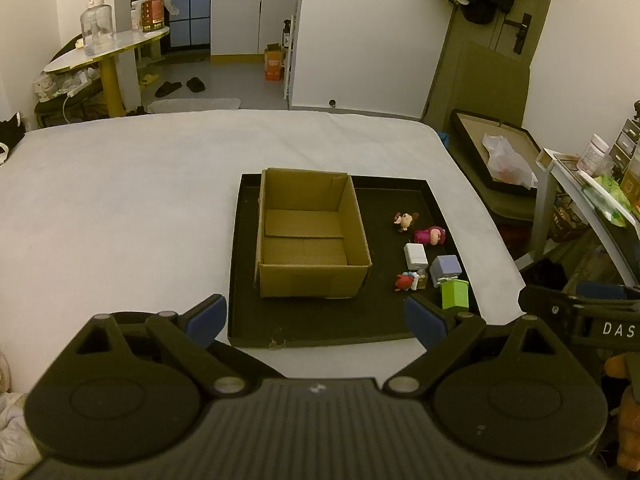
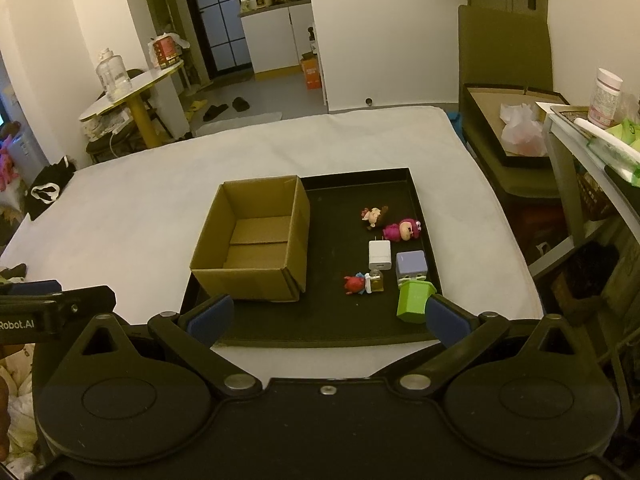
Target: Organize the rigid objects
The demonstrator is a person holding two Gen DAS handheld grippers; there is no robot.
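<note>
Two hand-held tools hover at the near edge of a white-sheeted bed, both empty with fingers spread wide apart. The left tool faces a cardboard box; the right tool faces the small items beside it.

A black tray lies on the bed, carrying the box on its left side and the items on its right. The box is open at the top and empty, its flaps folded flat inside.

Nearest the tools, a green block stands tilted by the tray's right front corner, just beside the right tool's right finger in that view. Left of it lie a small bottle and a red figure, touching each other. Just behind sit a purple cube and a white charger, prongs pointing away. Farther back, a pink figure and a brown-haired figure lie on their sides, close together.

Beyond the bed, a round table holds a clear jug, with slippers on the floor and a white cabinet behind them.
</note>
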